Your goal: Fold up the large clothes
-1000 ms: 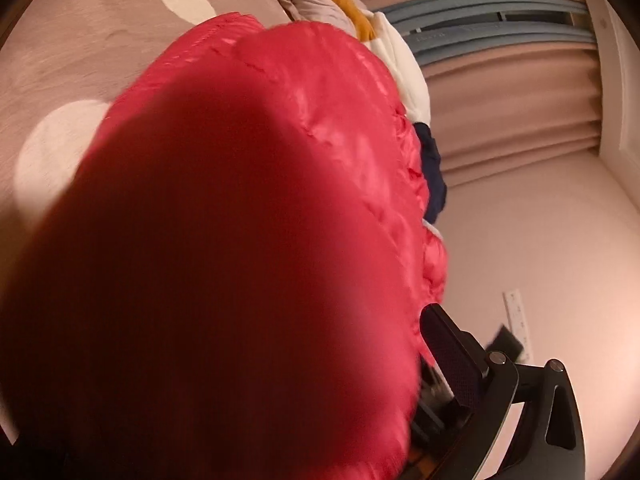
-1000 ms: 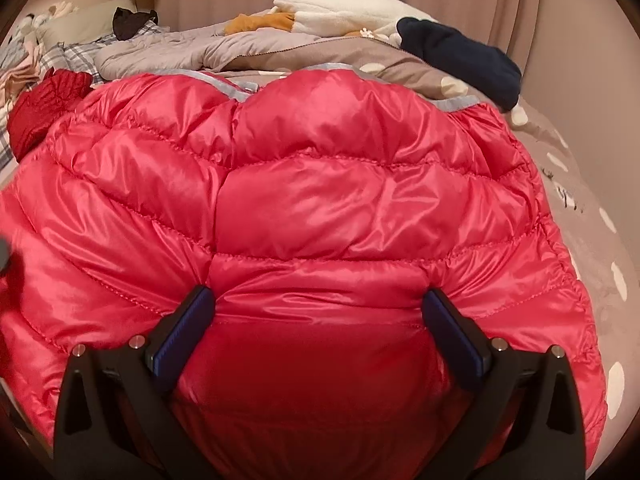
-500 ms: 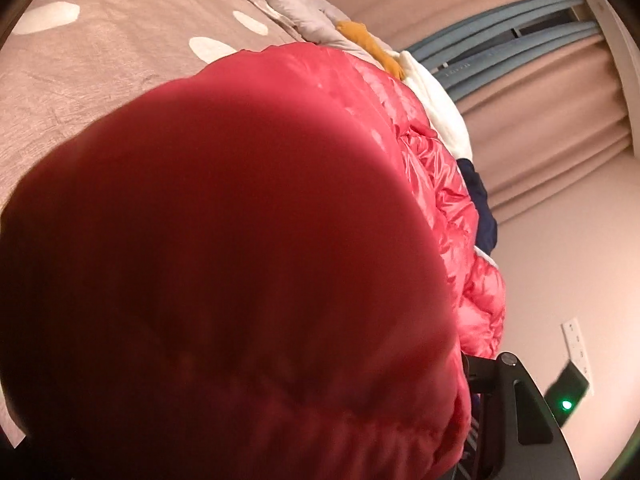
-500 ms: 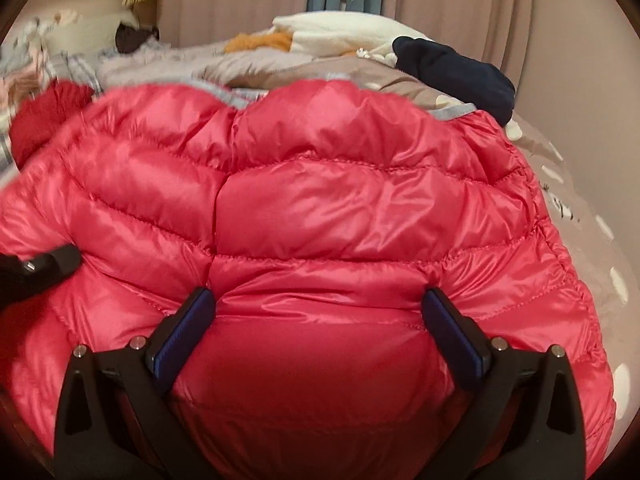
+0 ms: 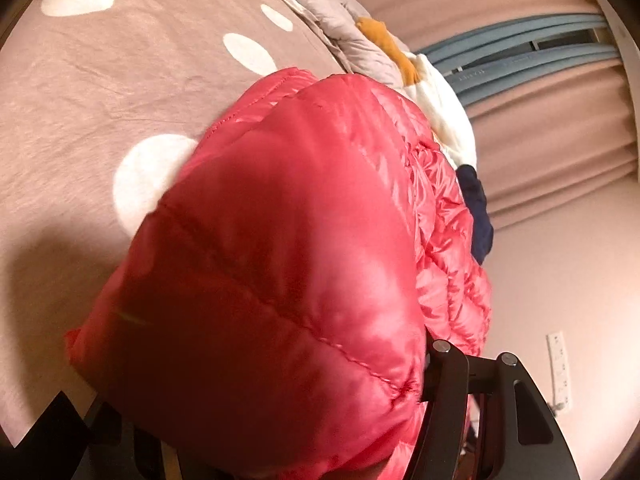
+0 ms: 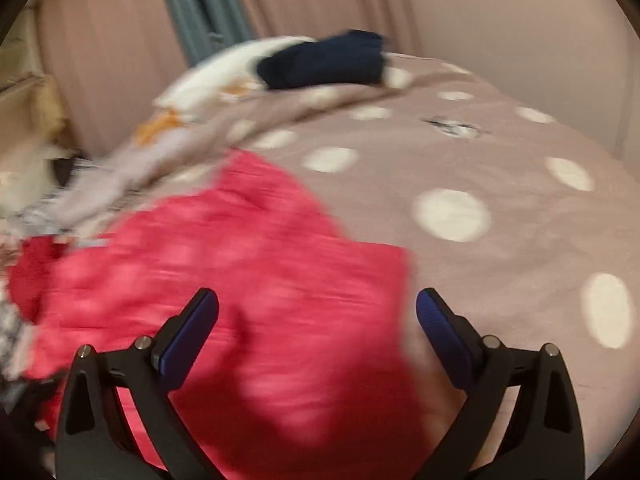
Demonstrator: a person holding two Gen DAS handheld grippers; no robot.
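We see our left tongs point(image 5: 400, 420) buried under the puffy red quilted down jacket point(image 5: 288, 264); whether they grip it we cannot tell. Our right tongs point(image 6: 318, 320) hover spread wide over the jacket on the taupe white-dotted bed cover point(image 6: 500, 168).

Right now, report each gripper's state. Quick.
Left gripper: cannot tell, red puffer jacket covers its fingers.
Right gripper: open, holding nothing, above the jacket.

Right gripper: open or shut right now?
Open. In the right wrist view the right gripper has its blue-padded fingers spread wide apart above the red puffer jacket, gripping nothing.
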